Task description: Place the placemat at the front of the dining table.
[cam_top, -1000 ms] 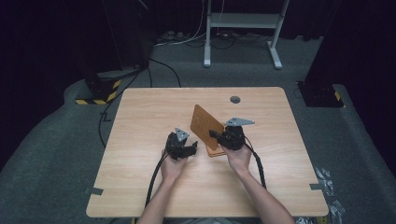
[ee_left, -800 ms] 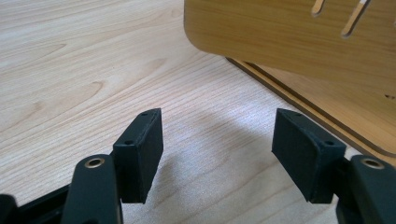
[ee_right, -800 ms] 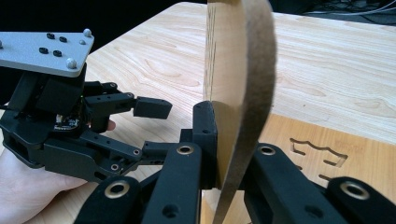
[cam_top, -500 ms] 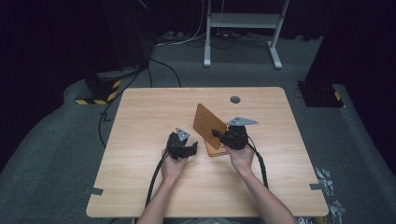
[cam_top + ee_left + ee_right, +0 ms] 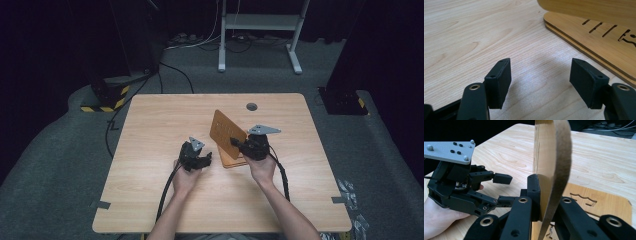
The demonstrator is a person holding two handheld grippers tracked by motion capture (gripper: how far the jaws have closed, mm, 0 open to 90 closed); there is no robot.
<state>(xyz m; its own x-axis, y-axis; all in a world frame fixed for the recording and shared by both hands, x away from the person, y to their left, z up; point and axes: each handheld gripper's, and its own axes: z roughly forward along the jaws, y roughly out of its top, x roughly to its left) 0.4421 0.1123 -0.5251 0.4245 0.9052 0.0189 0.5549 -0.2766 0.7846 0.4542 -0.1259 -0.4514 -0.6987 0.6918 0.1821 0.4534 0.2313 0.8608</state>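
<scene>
Panel [image 5: 227, 132] raised steeper | right gripper [image 5: 239, 145] clamps it; left gripper [image 5: 206, 159] agape

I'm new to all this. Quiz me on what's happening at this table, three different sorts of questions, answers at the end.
1. True or false: the right gripper is clamped on the raised wooden panel.
2. The left gripper is: A) shut on the panel, B) open over bare table, C) holding the base board.
3. Fill in: the small dark round thing lies near the table's ___ edge, as seen from the person.

Key: 1 true. 2 B. 3 far.
</scene>
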